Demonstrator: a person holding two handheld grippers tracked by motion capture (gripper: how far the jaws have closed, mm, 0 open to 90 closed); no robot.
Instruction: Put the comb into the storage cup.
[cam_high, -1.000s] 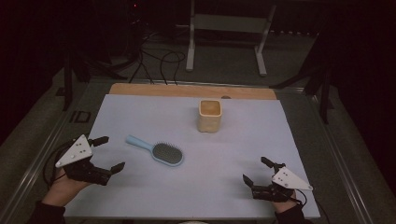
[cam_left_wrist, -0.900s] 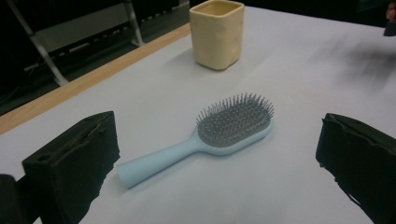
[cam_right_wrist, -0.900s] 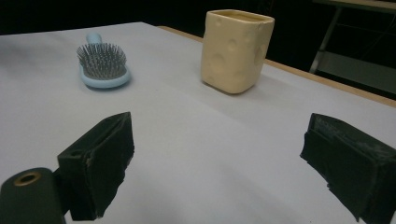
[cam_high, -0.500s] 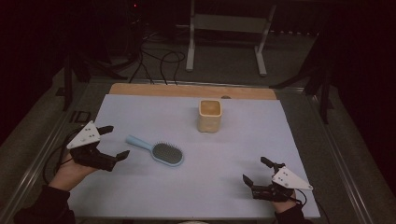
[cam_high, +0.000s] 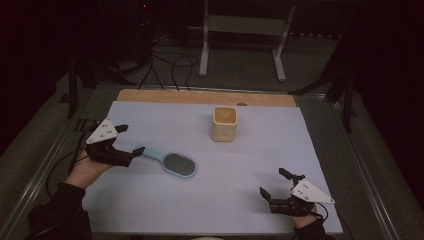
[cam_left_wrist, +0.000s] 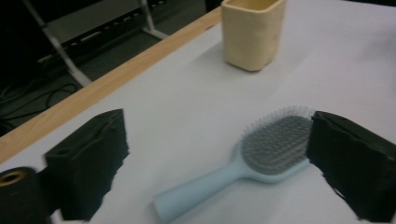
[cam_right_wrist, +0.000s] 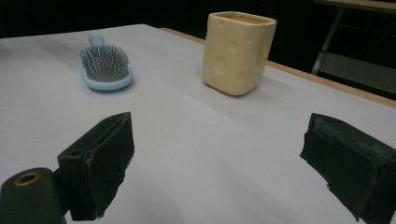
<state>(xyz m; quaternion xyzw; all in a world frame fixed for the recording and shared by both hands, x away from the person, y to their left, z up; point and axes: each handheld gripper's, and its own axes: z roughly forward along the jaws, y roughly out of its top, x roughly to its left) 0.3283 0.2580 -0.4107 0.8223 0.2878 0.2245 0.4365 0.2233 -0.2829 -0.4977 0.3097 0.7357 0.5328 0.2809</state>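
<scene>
Two grippers noted. Left gripper (cam_high: 126, 143), fingers open, sits at the brush (cam_high: 170, 162) handle tip near the worktop's (cam_high: 300, 150) left edge; brush axis runs rightward. Cup (cam_high: 224, 123) stands beyond. Right gripper (cam_high: 274, 185), fingers open, well apart.

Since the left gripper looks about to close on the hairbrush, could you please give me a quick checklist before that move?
1. Left gripper jaws open: ok.
2. Light blue plastic hairbrush lies flat, bristles up: ok.
3. Handle between the jaws: not ok; its end only points into the gap, so advance further.
4. Yellow dimpled square cup clear of the brush: ok.
5. Right gripper out of the way, open: ok.
</scene>
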